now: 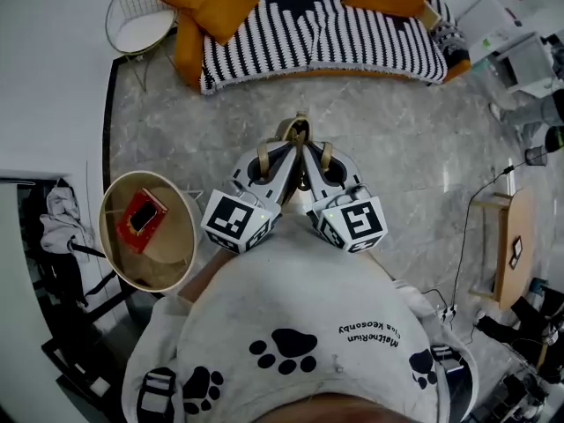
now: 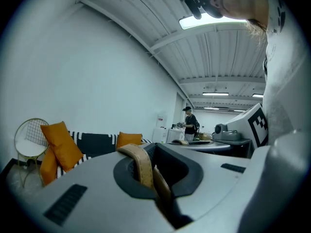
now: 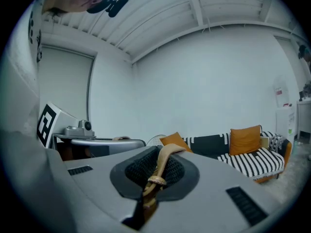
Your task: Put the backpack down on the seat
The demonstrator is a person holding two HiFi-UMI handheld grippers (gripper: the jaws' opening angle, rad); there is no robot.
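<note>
Backpack (image 1: 300,133) shows to us only as its tan straps, which come up through the two tools and meet in a loop just ahead of their tips. Its body we cannot make out, and we judge that it hangs hidden beneath the tools. The seat we take to be the striped sofa (image 1: 352,38), which lies straight ahead of both tools and well apart from them, across the grey floor (image 1: 397,139). Its long axis runs across the head view, square to the way the tools point, so we reckon the coming move is a carry forward and then a lowering onto the striped cover, between the orange cushions (image 1: 207,3). Neither hand is the nearer: the left tool (image 1: 284,159) and the right tool (image 1: 315,161) sit side by side, tips angled in toward each other, just in front of the person's white sweatshirt (image 1: 300,307)

In its own view we see the left tool with its jaws closed tight on one tan strap (image 2: 141,165), which arches out of the dark recess and runs down into the slit between them. The right tool is clamped the same way on the other strap (image 3: 163,160), and both point about level toward the sofa
</note>
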